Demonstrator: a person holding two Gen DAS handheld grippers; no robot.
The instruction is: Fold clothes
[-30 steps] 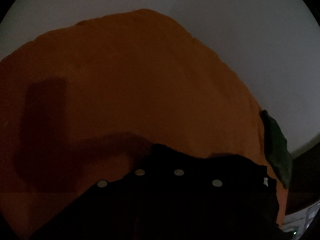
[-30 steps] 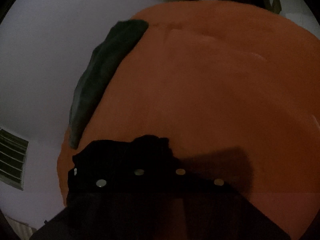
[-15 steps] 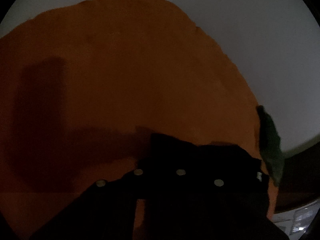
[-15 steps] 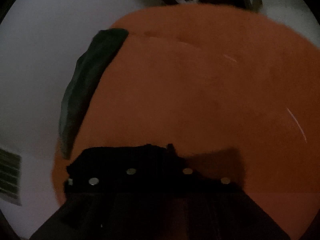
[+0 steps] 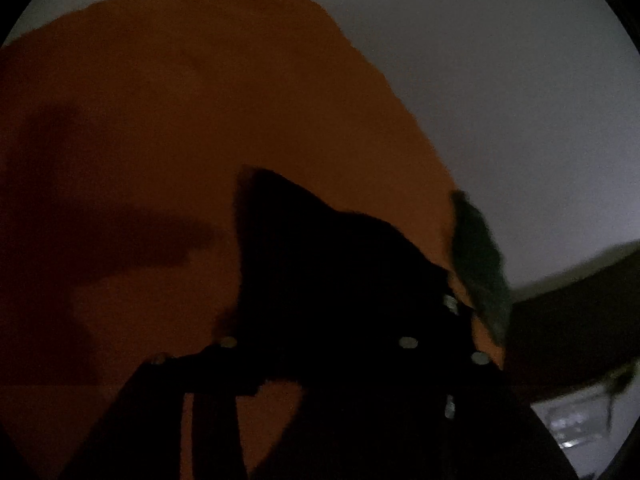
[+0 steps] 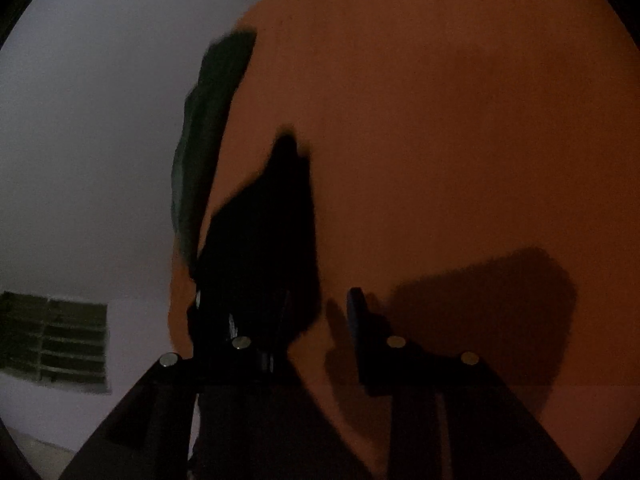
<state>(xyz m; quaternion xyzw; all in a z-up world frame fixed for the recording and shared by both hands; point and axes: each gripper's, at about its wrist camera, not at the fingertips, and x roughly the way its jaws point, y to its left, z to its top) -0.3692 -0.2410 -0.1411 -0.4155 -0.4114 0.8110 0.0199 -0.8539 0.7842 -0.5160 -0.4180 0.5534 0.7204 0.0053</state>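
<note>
1. Both pairs of jaws have widened since half a second ago, when each sat close together under a black mass. Now we see orange fabric through each gap.
2. We take the orange cloth (image 6: 460, 120) as the piece being folded. It lies spread flat and fills most of both views, directly under and ahead of the grippers.
3. On the right gripper (image 6: 316, 332) the jaws are apart and nothing sits between them. One bluish finger (image 6: 358, 316) shows on the right side of the gap, while the other is hidden.
4. On the left gripper (image 5: 320, 344) the jaws are likewise released. We cannot make out its right finger.
5. A black shape (image 6: 268, 240) rises to a point over the hidden finger in each view. It is too dark for us to tell whether it is fabric or the other tool.
6. A dark green garment (image 6: 208, 140) lies bunched along the edge of the orange cloth, touching it.
7. Both pieces rest on a pale surface (image 6: 100, 120).
8. Each tool casts a blocky shadow (image 6: 480, 312) on the orange cloth.
9. A slatted panel (image 6: 52, 340) shows low at the left of the right wrist view.
</note>
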